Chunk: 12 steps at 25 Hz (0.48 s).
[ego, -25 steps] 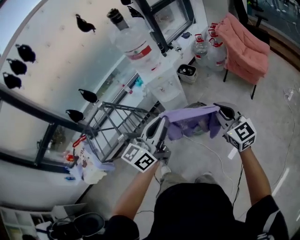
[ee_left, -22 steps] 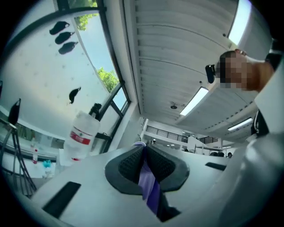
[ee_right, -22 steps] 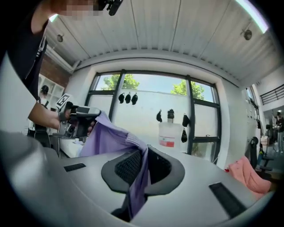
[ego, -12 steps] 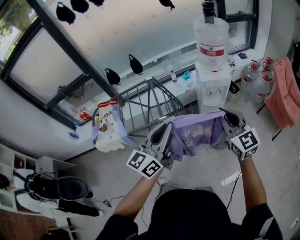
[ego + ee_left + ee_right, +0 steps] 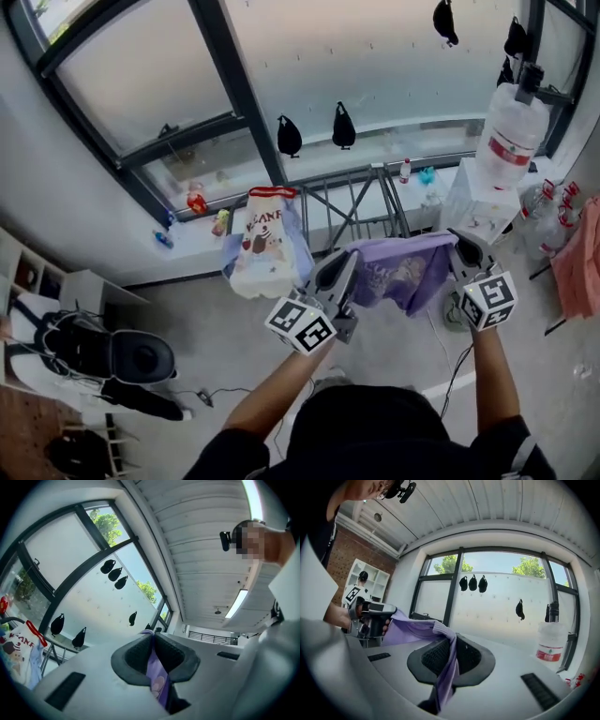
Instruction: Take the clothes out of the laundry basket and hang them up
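Jaws of left gripper (image 5: 152, 648) pressed shut, pinching one edge of purple garment (image 5: 403, 272). Right gripper (image 5: 451, 651) jaws pinch the opposite edge the same way. Garment is stretched between both grippers, sagging a bit, held in the air just in front of metal drying rack (image 5: 361, 192). Printed white cloth (image 5: 267, 244) hangs off the rack's left corner, beside left gripper. Water dispenser (image 5: 473, 202) stands right of the rack, window (image 5: 281, 56) behind it.

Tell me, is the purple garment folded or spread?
Spread: the purple garment hangs stretched between left claw and right claw, each shut on an edge.
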Motion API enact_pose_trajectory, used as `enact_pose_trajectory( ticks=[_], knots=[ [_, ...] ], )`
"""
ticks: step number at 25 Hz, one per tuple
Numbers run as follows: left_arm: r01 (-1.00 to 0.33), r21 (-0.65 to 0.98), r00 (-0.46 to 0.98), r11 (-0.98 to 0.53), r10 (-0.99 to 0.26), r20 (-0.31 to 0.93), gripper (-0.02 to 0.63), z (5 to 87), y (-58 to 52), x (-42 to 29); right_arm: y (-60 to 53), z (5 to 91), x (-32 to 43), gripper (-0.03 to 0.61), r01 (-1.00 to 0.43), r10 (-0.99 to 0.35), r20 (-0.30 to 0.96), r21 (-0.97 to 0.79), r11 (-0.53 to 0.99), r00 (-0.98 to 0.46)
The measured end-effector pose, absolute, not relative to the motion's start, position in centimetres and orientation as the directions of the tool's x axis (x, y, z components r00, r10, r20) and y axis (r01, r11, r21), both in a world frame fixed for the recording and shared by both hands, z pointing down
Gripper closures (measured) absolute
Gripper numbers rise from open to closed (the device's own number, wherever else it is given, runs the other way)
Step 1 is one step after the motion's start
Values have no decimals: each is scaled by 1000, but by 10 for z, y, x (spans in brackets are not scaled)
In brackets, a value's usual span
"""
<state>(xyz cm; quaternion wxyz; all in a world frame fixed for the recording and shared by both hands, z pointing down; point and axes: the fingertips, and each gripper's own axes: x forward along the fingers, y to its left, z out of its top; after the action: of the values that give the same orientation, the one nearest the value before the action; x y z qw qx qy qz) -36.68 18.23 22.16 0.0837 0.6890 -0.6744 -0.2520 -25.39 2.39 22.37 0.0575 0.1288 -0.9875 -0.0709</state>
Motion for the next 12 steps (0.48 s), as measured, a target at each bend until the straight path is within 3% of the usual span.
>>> enact_pose_trajectory(
  ticks=[12],
  knots=[
    [-857,516,-126,4,-971,-201,589,228,199,-503,37,215,-398,565,-230,-253,116,182,956,-960]
  ],
)
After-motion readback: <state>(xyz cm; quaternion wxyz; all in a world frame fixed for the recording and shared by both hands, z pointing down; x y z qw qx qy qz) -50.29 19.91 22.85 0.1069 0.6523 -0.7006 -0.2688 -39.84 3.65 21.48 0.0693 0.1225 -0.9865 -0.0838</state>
